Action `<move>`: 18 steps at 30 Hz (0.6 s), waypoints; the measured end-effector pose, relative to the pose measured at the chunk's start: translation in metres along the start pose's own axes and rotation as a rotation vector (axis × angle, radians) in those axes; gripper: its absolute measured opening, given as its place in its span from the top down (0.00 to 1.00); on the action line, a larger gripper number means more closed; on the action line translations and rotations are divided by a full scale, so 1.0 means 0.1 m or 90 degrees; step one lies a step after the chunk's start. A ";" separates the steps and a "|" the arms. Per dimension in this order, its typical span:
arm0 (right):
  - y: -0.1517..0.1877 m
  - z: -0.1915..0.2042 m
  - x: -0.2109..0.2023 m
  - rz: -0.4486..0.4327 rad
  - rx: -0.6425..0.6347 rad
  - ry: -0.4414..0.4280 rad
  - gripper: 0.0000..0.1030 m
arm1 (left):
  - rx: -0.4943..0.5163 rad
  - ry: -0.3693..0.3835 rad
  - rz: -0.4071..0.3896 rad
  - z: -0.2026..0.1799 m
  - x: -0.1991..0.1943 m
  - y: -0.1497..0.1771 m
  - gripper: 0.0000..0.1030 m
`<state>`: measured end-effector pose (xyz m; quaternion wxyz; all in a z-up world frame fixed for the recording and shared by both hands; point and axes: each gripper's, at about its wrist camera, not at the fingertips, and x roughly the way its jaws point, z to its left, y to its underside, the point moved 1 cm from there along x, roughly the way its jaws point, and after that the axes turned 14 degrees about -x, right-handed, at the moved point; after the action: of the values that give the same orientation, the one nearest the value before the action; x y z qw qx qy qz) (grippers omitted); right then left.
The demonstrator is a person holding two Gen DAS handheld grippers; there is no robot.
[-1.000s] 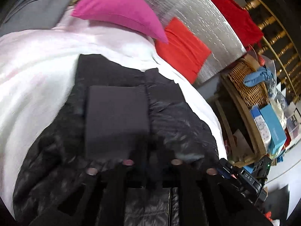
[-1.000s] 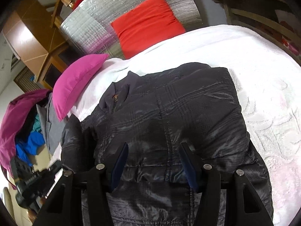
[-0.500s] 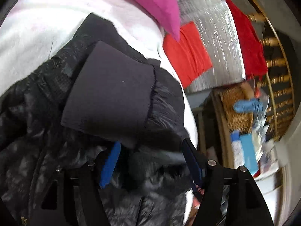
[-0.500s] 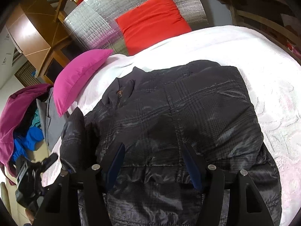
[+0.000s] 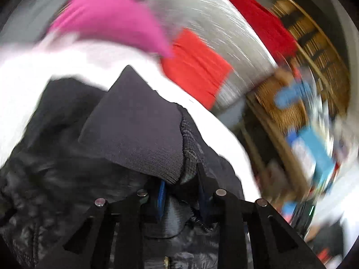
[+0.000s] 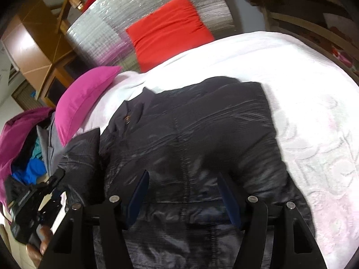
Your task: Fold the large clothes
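My left gripper (image 5: 180, 187) pinches the sleeve (image 5: 139, 134) of the black jacket (image 6: 190, 139), which lies on the white bed (image 6: 303, 89). Right gripper (image 6: 182, 196) hangs spread above the jacket's near hem. Step: sleeve fold; next I should probably carry the cuff rightward across the chest.

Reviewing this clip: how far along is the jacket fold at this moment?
Early stage. Done: the black jacket lies spread flat on the white bedspread. In hand: the left gripper is shut on the sleeve just behind its ribbed cuff, lifting it above the jacket body. The right gripper is open above the lower part of the jacket, holding nothing. Left: laying that sleeve across and folding the body.
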<state>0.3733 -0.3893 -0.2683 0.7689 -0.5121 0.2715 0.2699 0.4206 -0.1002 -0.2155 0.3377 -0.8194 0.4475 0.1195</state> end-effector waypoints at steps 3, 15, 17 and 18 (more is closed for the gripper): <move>-0.02 -0.16 -0.08 -0.012 0.024 0.010 0.35 | 0.143 0.001 0.051 -0.46 0.19 0.35 0.75; -0.09 -0.56 -0.25 -0.040 0.107 -0.013 0.35 | 0.184 0.050 0.096 -0.54 0.01 0.37 0.24; -0.12 -0.43 -0.21 -0.028 0.075 -0.034 0.35 | 0.127 0.068 0.058 -0.40 -0.13 0.15 0.23; -0.14 -0.34 -0.19 -0.020 0.049 -0.044 0.35 | 0.097 0.078 0.053 -0.31 -0.16 0.05 0.23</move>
<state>0.3646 -0.4288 -0.2574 0.8014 -0.4763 0.2466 0.2646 0.4036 -0.1124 -0.1865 0.3659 -0.7778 0.5087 0.0488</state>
